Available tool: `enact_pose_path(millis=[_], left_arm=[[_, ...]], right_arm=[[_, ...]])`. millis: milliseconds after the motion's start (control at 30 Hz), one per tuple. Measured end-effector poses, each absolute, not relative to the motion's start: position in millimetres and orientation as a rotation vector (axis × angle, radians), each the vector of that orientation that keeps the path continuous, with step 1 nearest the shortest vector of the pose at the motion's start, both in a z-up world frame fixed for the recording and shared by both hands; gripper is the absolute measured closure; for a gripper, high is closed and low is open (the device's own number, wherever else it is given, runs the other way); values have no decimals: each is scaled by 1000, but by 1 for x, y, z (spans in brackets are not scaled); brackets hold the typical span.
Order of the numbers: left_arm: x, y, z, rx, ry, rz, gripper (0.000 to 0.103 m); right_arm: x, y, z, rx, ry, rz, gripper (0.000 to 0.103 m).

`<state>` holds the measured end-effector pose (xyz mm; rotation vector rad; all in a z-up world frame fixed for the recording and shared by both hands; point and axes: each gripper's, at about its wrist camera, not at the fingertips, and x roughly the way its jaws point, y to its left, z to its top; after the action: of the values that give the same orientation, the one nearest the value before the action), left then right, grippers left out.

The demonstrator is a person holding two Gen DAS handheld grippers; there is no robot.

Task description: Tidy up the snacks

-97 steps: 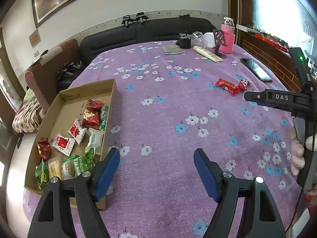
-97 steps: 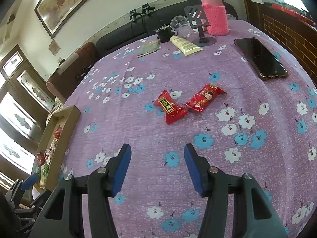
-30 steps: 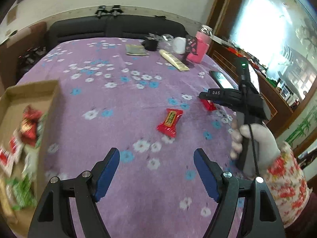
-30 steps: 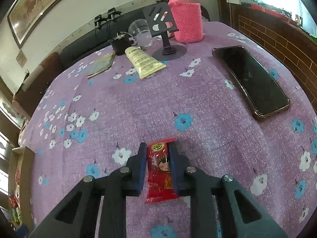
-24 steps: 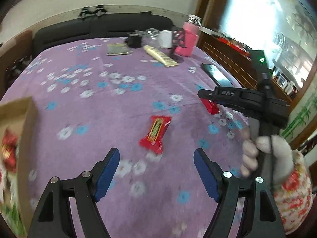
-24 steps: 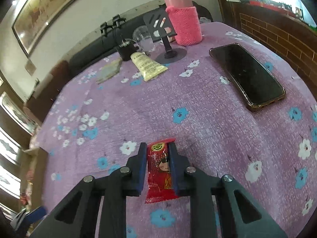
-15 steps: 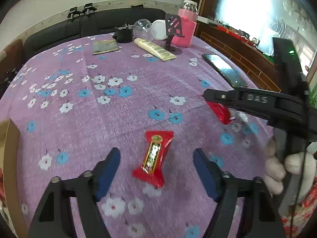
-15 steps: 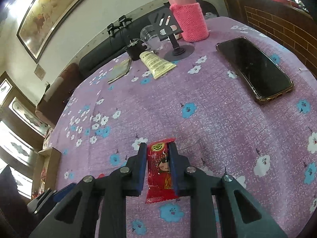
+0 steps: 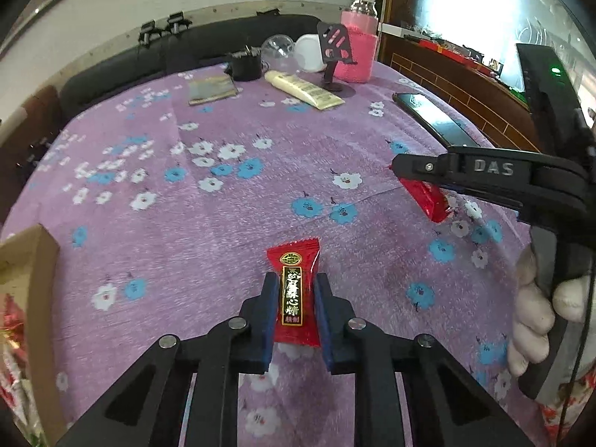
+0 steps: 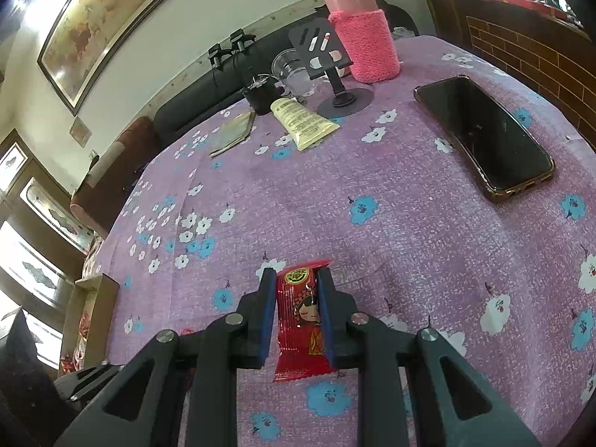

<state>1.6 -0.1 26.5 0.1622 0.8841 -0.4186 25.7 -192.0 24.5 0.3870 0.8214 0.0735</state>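
- The left tongs (image 9: 296, 300) have just closed on a red candy packet (image 9: 295, 290), lengthwise along the fingers, logo end forward, over the counter (image 9: 223, 223).
- The right tongs (image 10: 297, 307) grip a doll-print packet (image 10: 300, 316) likewise.

The left hand-held gripper (image 9: 296, 290) has moved in over the red candy packet (image 9: 295, 292) and its jaws have just closed, pads now pressing the packet's sides.

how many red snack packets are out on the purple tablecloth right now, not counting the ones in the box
2: one red packet clamped in the left gripper, the other red packet in the right gripper. No others visible on the tablecloth.
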Motion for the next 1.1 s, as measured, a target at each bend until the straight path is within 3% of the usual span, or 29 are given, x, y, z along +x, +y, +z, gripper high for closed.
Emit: enact_pose_path(millis=[500,533,600,633,667,800,933,1000,1067,1100], left_arm=[[-38,48,61,24,813,-393,86],[-35,50,58,2,823,-398,80],[-28,48,51,-28,841,-422,59],[-25,44,48,-24,841,-429,42],[-24,40,47,-17,838,-430,32],[-10,24,35,3,857,-446,29],[5,10,21,38,893,-443,29],[9,5,17,48,903,-455,36],[12,1,12,69,925,-460,75],[12,-2,10,92,921,-451,77]], right_arm=[[21,-177,23,334,814,62,82],[21,-177,22,336,817,61,82],[19,-175,23,333,814,59,82],[18,-173,24,328,808,59,82],[17,-172,26,321,803,60,82],[19,-171,25,308,806,79,82],[22,-172,21,317,829,98,82],[23,-175,21,326,833,104,82],[24,-176,21,330,836,106,82],[24,-176,21,332,837,106,82]])
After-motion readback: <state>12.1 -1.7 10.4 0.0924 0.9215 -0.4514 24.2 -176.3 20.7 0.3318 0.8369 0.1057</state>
